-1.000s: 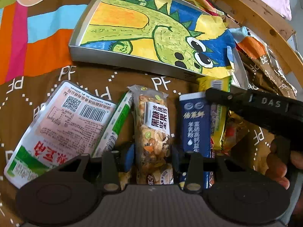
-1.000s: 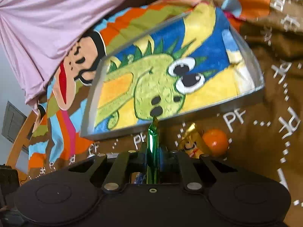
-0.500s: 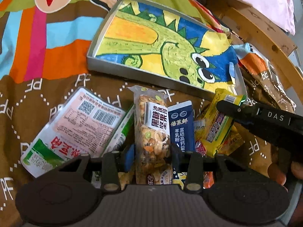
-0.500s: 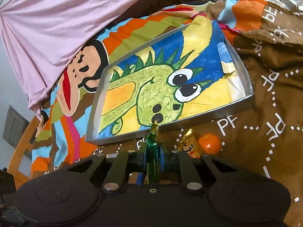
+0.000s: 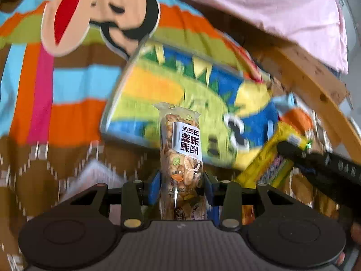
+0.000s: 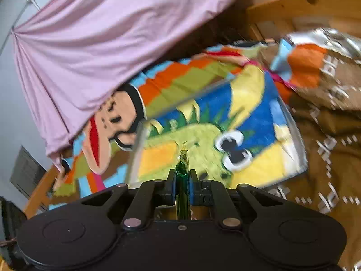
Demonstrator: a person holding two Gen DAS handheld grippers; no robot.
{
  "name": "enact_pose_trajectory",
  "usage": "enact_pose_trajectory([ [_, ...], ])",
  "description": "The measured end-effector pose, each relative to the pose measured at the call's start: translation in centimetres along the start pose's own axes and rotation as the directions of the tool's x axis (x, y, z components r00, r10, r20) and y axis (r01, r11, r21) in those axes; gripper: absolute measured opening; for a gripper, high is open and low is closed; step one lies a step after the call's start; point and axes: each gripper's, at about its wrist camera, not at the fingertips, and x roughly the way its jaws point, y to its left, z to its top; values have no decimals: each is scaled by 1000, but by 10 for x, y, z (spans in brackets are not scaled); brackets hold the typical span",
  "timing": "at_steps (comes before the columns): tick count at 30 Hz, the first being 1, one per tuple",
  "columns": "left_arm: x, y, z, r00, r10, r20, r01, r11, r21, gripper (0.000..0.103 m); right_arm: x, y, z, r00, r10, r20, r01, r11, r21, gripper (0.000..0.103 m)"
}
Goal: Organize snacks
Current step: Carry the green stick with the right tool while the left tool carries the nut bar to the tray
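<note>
My left gripper (image 5: 180, 187) is shut on a clear-wrapped nut bar (image 5: 181, 153) with a white label and holds it lifted in front of the dinosaur-print metal tray (image 5: 126, 85). My right gripper (image 6: 182, 183) is shut on a thin green-wrapped snack (image 6: 182, 169), seen edge-on, held above the near edge of the same tray (image 6: 302, 158). In the left wrist view the right gripper's black arm (image 5: 320, 164) is at the right with a yellow snack packet (image 5: 270, 158) at its tip.
A colourful monkey-print blanket (image 5: 56, 79) covers the surface. A white packet (image 5: 94, 174) lies at lower left. A wooden frame (image 5: 315, 85) and pink cloth (image 6: 101, 45) border the far side. A silver-lined bag (image 6: 327, 43) lies beyond the tray.
Both grippers have lifted with their snacks and tilted up toward the tray. The packets on the blanket have dropped out of the left view. Both views are motion-blurred.
</note>
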Motion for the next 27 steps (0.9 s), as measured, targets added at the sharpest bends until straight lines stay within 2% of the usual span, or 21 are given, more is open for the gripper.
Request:
enact_pose_trajectory([
  [4,15,1,27,998,-40,54,43,998,-52,44,16,-2,10,1000,-3,27,3,1000,-2,11],
  [8,36,3,51,991,-65,118,75,993,-86,44,38,-14,13,999,4,44,-6,999,52,11],
  [12,60,9,63,987,-35,157,48,996,-81,44,61,-25,14,998,-11,54,5,994,107,11],
  [15,80,23,65,986,-39,163,65,985,-158,44,76,-30,14,998,-16,58,8,991,134,11],
  [17,91,28,63,990,-25,141,49,984,-170,44,82,-32,13,998,-32,53,25,992,127,11],
  [21,104,28,56,993,-6,119,24,988,-151,44,90,-40,10,997,-64,43,57,989,138,14],
  [27,108,18,48,994,27,110,-17,996,-86,44,91,-39,11,991,-133,23,130,987,92,18],
])
